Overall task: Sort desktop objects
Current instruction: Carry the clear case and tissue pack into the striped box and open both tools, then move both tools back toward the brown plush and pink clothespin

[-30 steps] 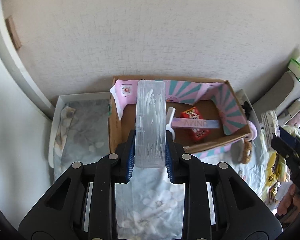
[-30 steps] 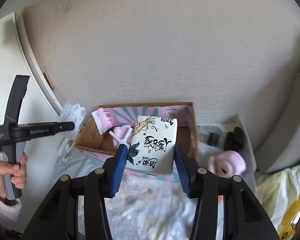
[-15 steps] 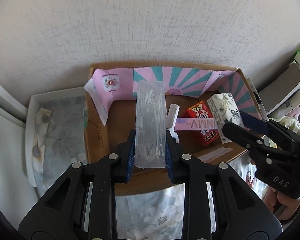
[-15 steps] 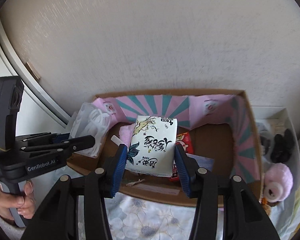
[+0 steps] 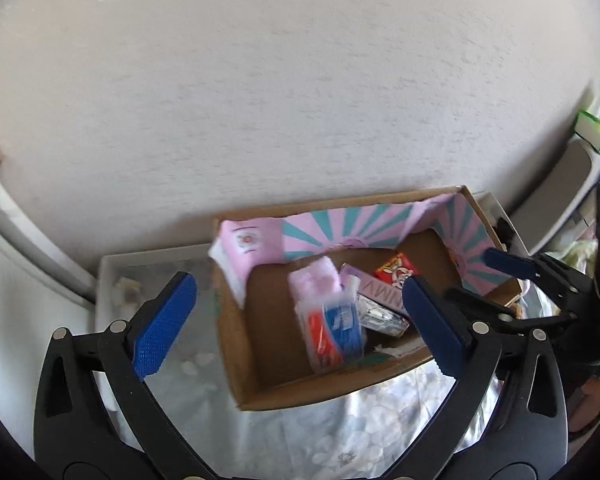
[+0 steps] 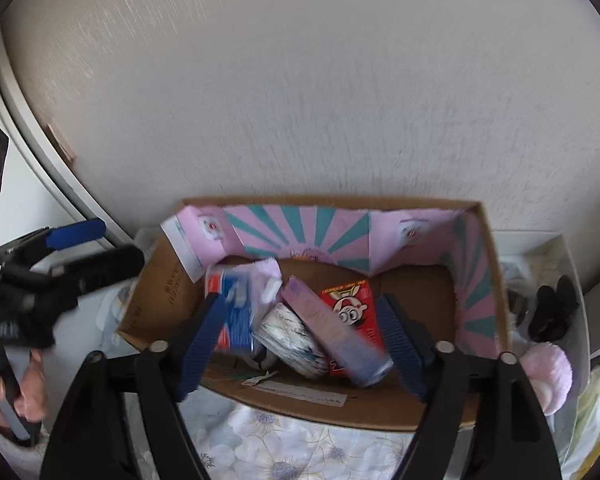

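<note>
The left claw (image 5: pixel 300 316) is spread wide and its jaws are opening; nothing is pinched between its blue pads (image 5: pixel 162 324), and only the contents of the cardboard box (image 5: pixel 236 344) show through the gap, lower down. The right claw (image 6: pixel 300 340) is likewise parted with its jaws opening, its pads clear of the items that show between them. Directly ahead of both claws sits the cardboard box, lined along its far and side walls with a pink-and-teal striped paper (image 6: pixel 300 228). Inside the box, between the right claw's fingers, lie a white packet with dark print (image 6: pixel 292 340), a lilac oblong box (image 6: pixel 332 332) laid diagonally across it, and a red snack packet with a cartoon face (image 6: pixel 352 300) beneath the lilac one. Just beyond the right claw's left finger lies a clear pack with red and blue contents (image 6: pixel 236 300), with a pink soft item (image 5: pixel 320 276) past it towards the far wall. The box rests on a floral cloth (image 6: pixel 284 452) covering the worktop. To the right of the right claw, outside the box, sit a pink fluffy object (image 6: pixel 548 372) and some dark small items (image 6: pixel 552 312) in a pale tray (image 6: pixel 576 264). To the left of the left claw lies another pale tray (image 5: pixel 104 280). A textured wall (image 6: pixel 300 80) stands behind everything.
</note>
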